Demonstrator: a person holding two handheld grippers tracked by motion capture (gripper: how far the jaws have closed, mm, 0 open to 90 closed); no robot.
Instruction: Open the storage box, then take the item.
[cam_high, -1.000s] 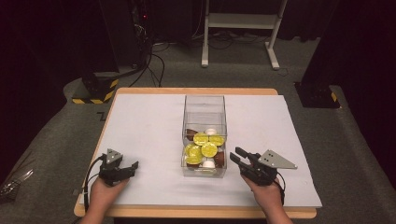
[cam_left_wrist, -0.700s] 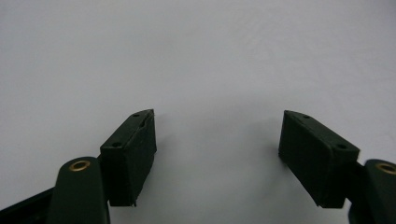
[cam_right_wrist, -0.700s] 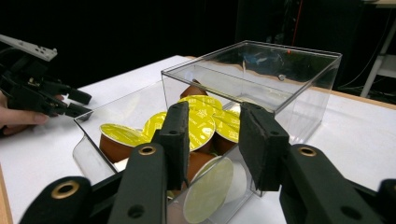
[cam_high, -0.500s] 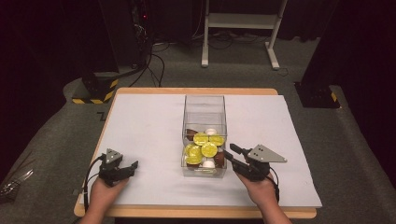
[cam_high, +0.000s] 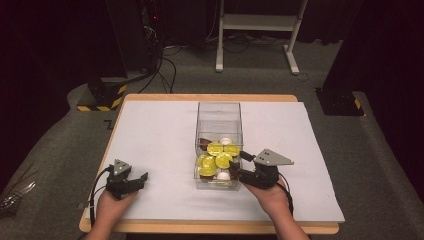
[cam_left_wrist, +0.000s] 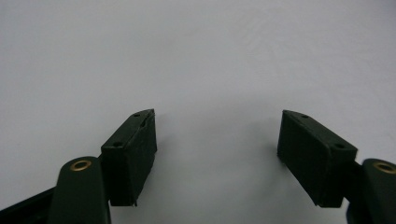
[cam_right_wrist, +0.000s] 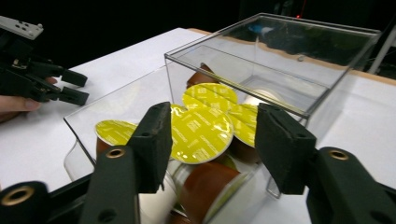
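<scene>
coffee capsules (cam_high: 218, 159) are what this is about: a heap of them, yellow foil lids and brown bodies plus a couple of white ones, sitting inside a clear plastic box (cam_high: 218, 112) in the middle of the white-covered table (cam_high: 150, 135). they're bunched at the near end of the box, the end closest to the person, which looks handy since that's where the right gripper (cam_high: 242, 165) comes in from.

that gripper is right at the box's near right corner, pointing in toward the pile. in the right gripper view its jaws frame one yellow-lidded capsule (cam_right_wrist: 201, 134) lying on top of the heap, tilted toward the camera. the jaws have just been opening, and nothing is pinched between them; the pads stand apart with the capsule farther off beyond them. my guess is it's widening so a capsule can fit between the pads, and that top one is the easy pick because nothing lies on it.

left gripper (cam_high: 140, 180) is parked well off to the left on bare table, jaws spread and empty; its own view has just white surface between the pads (cam_left_wrist: 132, 149). seems like it's simply kept out of the way, though it could come over to steady the box if it starts sliding, as the box is light-looking.
</scene>
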